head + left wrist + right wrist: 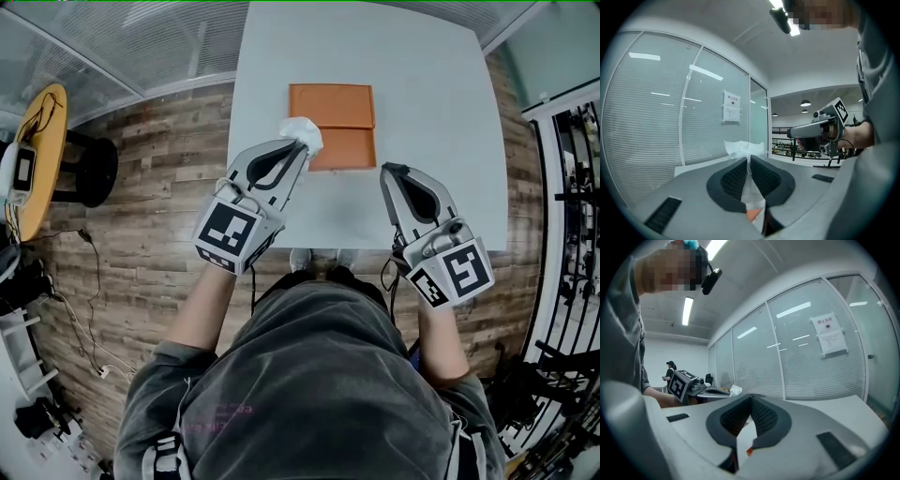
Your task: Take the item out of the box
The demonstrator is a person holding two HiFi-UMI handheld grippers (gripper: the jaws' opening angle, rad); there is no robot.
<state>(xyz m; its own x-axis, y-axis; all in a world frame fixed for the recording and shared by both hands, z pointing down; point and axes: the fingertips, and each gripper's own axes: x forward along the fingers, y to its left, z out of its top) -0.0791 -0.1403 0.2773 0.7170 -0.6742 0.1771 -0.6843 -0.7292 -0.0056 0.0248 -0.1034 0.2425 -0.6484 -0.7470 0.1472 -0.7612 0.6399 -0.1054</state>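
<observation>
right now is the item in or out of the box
Out: the left gripper pinches the white bag outside the orange box.

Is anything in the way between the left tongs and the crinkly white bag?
Nothing visible does. The left tongs are shut on the crinkly white plastic bag, holding it by the left edge of the flat orange box on the white table.

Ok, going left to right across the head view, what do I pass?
Yellow round table → black stool → left tool, pinching a white plastic bag → orange box → right tool.
</observation>
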